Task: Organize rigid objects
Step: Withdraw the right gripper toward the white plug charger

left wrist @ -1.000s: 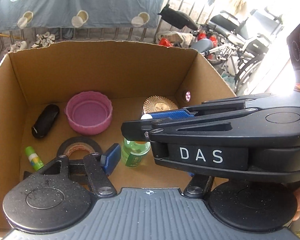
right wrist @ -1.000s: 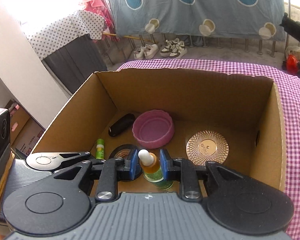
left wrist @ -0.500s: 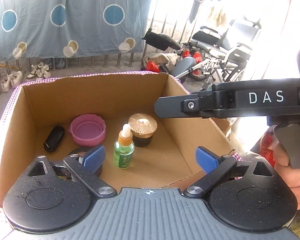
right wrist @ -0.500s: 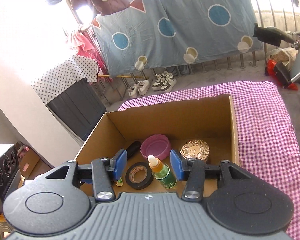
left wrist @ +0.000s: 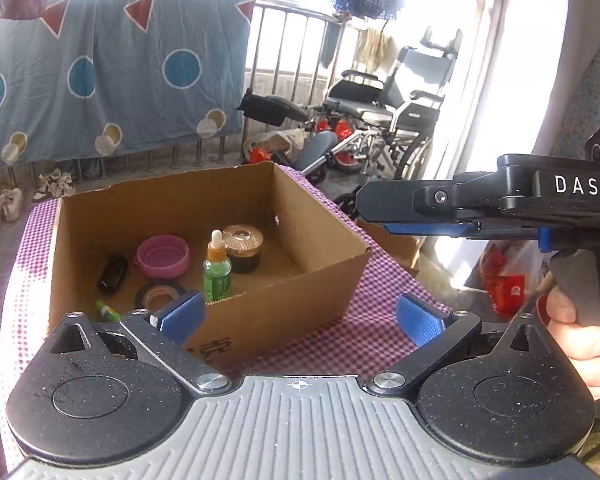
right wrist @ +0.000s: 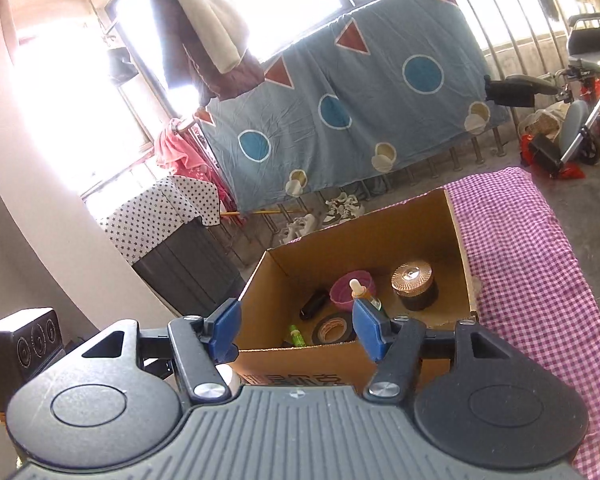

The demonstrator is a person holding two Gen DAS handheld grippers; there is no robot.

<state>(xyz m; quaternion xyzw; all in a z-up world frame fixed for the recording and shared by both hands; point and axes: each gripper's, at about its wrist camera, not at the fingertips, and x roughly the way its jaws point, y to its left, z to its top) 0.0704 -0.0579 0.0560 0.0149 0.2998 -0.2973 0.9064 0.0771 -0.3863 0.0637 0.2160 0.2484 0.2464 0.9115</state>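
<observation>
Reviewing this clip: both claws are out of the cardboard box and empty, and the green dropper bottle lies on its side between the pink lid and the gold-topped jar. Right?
Not quite. The green dropper bottle stands upright in the cardboard box, as the left wrist view shows. The rest holds: it is between the pink lid and gold-topped jar, and both claws are outside, empty.

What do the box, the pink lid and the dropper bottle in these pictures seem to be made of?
Box: corrugated cardboard, matt brown; ragged cut rim.
Pink lid: probably moulded plastic, smooth, slightly glossy; scalloped edge.
Dropper bottle: clear green body, glass or plastic, cannot tell; white bulb looks rubbery.
</observation>
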